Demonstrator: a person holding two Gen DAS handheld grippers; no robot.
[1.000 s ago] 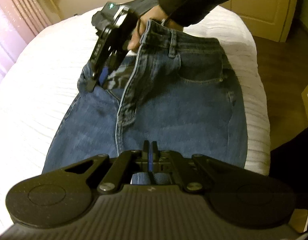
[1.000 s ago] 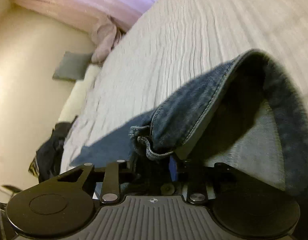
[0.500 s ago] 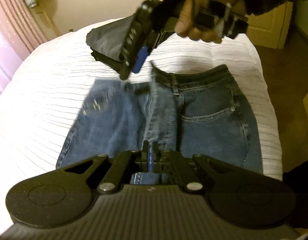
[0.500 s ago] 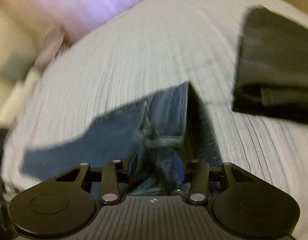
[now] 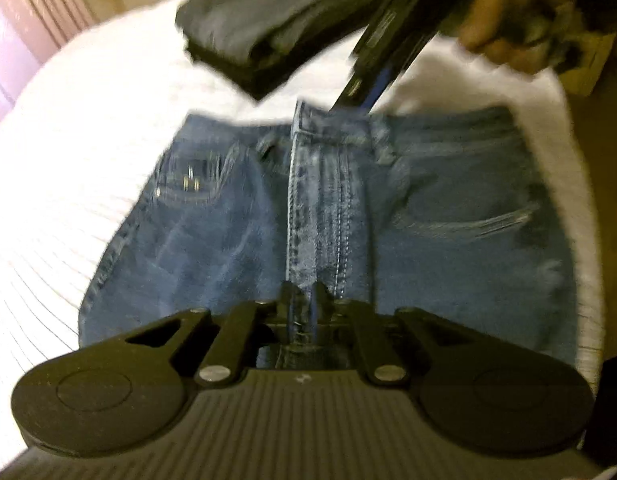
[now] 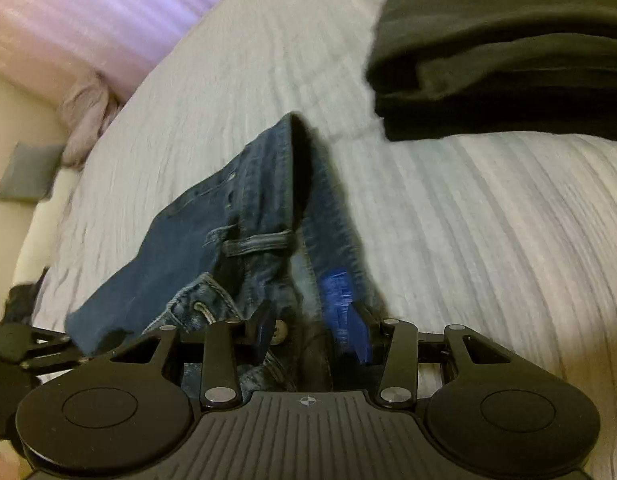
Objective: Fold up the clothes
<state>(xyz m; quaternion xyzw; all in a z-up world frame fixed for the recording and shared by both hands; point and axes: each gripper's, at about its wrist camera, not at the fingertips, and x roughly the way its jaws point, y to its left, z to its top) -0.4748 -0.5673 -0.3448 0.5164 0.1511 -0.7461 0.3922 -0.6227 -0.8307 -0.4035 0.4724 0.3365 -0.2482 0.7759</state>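
Note:
Blue jeans (image 5: 228, 240) lie on the white bed (image 5: 68, 200), folded lengthwise with a doubled seam edge running down the middle. My left gripper (image 5: 303, 300) sits low over that edge. Its jaws are opening, a narrow gap shows, and the denim seam runs between them. My right gripper (image 5: 348, 100), held by a hand (image 5: 504, 20), hovers just above the waistband (image 5: 332, 124). In the right wrist view the right gripper (image 6: 304, 304) stands open over the waistband and its button (image 6: 280, 330), gripping nothing.
A folded dark garment (image 5: 276, 32) lies on the bed just beyond the waistband, also large at the top right of the right wrist view (image 6: 504, 60). Pink curtains (image 5: 28, 20) hang at the left. The bed's edge and floor (image 5: 612, 160) are at the right.
The right gripper let go of the waistband and pulled back above it. The raised half of the jeans came down flat. My left gripper sank closer to the denim and its jaws parted slightly.

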